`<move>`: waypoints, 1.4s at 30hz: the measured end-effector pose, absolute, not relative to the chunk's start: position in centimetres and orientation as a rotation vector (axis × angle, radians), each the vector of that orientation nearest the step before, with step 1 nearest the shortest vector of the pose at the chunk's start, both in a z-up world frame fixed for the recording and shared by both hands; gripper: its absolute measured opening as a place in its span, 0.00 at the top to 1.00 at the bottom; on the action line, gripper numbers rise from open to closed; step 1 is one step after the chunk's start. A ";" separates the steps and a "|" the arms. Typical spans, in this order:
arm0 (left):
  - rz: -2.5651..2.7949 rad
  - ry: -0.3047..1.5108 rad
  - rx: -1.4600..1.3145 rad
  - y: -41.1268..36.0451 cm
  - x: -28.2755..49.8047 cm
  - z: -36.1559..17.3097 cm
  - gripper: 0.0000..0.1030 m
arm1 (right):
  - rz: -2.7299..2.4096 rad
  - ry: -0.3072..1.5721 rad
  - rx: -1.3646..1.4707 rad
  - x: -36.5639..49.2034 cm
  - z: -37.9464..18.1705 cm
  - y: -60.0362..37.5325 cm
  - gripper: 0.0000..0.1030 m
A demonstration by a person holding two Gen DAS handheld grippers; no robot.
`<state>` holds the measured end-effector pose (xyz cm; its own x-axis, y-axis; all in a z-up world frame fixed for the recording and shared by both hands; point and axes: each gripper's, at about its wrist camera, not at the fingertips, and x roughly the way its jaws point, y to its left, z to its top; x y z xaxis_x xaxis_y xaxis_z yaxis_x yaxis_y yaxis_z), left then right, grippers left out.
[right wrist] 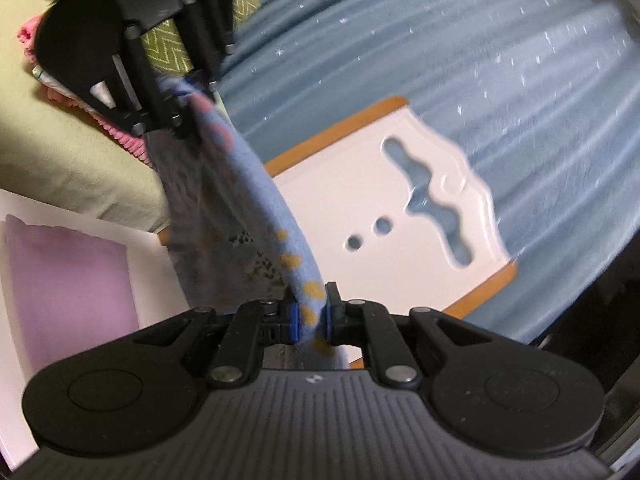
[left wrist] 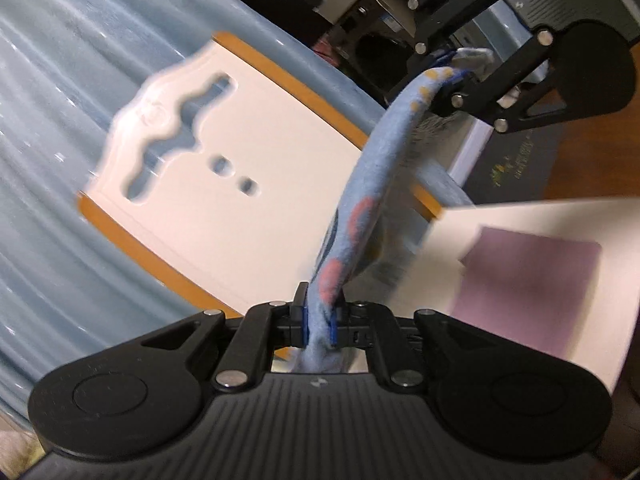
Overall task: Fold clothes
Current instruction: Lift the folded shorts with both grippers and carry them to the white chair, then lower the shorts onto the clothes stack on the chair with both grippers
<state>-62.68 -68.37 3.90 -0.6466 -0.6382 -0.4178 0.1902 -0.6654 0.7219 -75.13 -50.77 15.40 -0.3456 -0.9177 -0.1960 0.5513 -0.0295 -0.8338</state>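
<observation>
The garment (left wrist: pixel 362 216), a pale blue cloth with pink and yellow spots, hangs stretched in the air above the white board (left wrist: pixel 224 184). The left gripper (left wrist: pixel 320 322) and right gripper (right wrist: pixel 311 318) each pinch one end, jaws pressed tight on it, likely keeping it taut for a fold.

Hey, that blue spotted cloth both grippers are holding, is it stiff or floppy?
Probably floppy: the blue cloth sags in a curve between the left gripper and right gripper. Likely light and fuzzy rather than slippery, since both hold it by just an edge.
</observation>
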 end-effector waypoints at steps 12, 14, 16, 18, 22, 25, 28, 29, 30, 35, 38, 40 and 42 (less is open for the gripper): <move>-2.322 -0.799 1.179 -67.4 -62.4 -10.8 0.82 | -1.468 1.233 -0.192 -75.4 0.3 -51.2 0.86; -2.314 -0.825 1.173 -67.3 -62.1 -10.7 0.77 | -1.475 1.252 -0.216 -75.2 0.3 -50.4 0.84; -2.297 -0.866 1.167 -67.1 -61.6 -10.8 0.65 | -1.484 1.269 -0.234 -74.9 0.1 -49.7 0.84; -2.273 -0.905 1.169 -67.0 -61.0 -11.3 0.64 | -1.492 1.287 -0.248 -74.5 -0.2 -49.0 0.83; -2.256 -0.899 1.190 -67.2 -60.1 -11.9 0.65 | -1.478 1.331 -0.260 -74.3 -1.1 -48.6 0.84; -2.244 -0.911 1.201 -67.8 -60.0 -11.6 0.81 | -1.480 1.333 -0.244 -74.4 -0.8 -49.0 0.89; -2.224 -0.989 1.205 -67.8 -59.7 -11.6 0.86 | -1.505 1.328 -0.247 -74.3 -0.3 -49.1 0.89; -2.211 -1.028 1.207 -67.8 -59.7 -11.6 0.87 | -1.515 1.321 -0.232 -74.2 -0.3 -49.1 0.89; -2.202 -1.059 1.213 -68.2 -60.0 -11.8 0.88 | -1.517 1.322 -0.224 -74.1 -0.5 -49.1 0.89; -2.165 -1.201 1.181 -70.1 -61.5 -10.5 0.88 | -1.532 1.297 -0.170 -74.5 0.4 -50.1 0.90; -2.159 -1.212 1.110 -71.8 -62.7 -7.5 0.88 | -1.560 1.242 -0.131 -75.5 3.1 -51.2 0.90; -2.149 -1.219 1.060 -73.1 -63.5 -5.4 0.88 | -1.594 1.214 -0.154 -76.4 5.6 -52.2 0.90; -2.127 -1.233 1.022 -74.6 -64.4 -3.7 0.88 | -1.627 1.212 -0.218 -77.3 8.0 -53.5 0.90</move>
